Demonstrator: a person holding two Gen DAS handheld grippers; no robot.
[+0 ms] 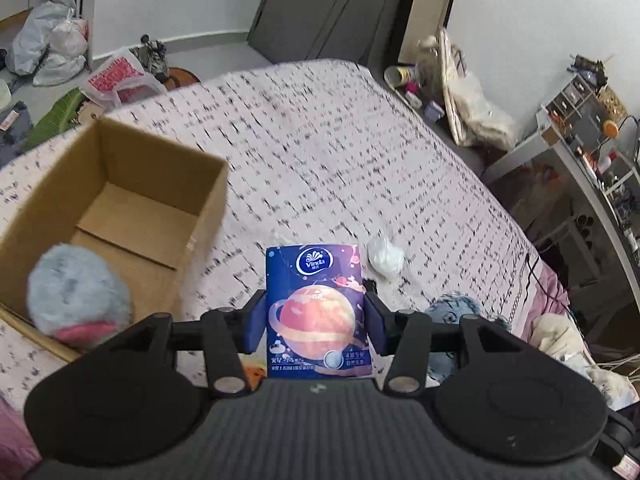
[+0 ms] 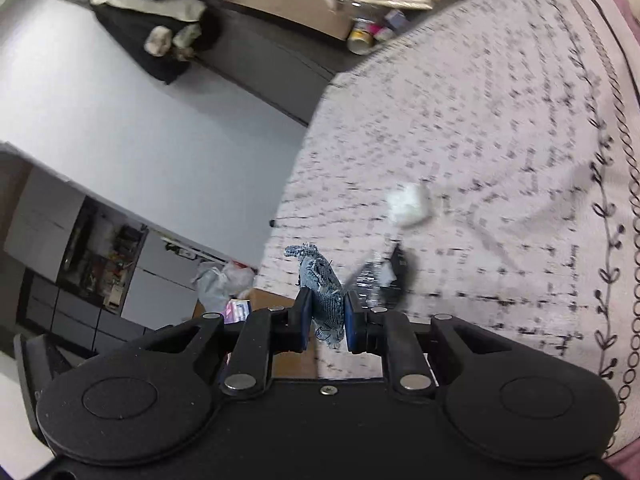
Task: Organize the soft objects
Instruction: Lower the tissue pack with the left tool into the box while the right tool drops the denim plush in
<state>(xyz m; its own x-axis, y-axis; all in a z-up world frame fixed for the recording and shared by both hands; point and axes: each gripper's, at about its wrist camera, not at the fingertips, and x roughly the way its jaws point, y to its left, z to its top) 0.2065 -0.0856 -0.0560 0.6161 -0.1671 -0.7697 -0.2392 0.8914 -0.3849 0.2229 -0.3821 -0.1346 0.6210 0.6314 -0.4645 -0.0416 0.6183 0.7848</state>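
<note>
My left gripper is shut on a blue Vinda tissue pack with a planet print, held above the bed to the right of an open cardboard box. A grey-blue fluffy plush lies in the box's near corner. A crumpled white tissue ball lies on the bed and also shows in the right wrist view. My right gripper is shut on a scrap of blue denim cloth, lifted over the bed. More blue denim shows behind the left gripper.
The bed has a pink patterned sheet. A dark object with clear wrap lies on it. Plastic bags sit on the floor at far left. A cluttered desk stands right of the bed. A cream cloth lies at the bed's right edge.
</note>
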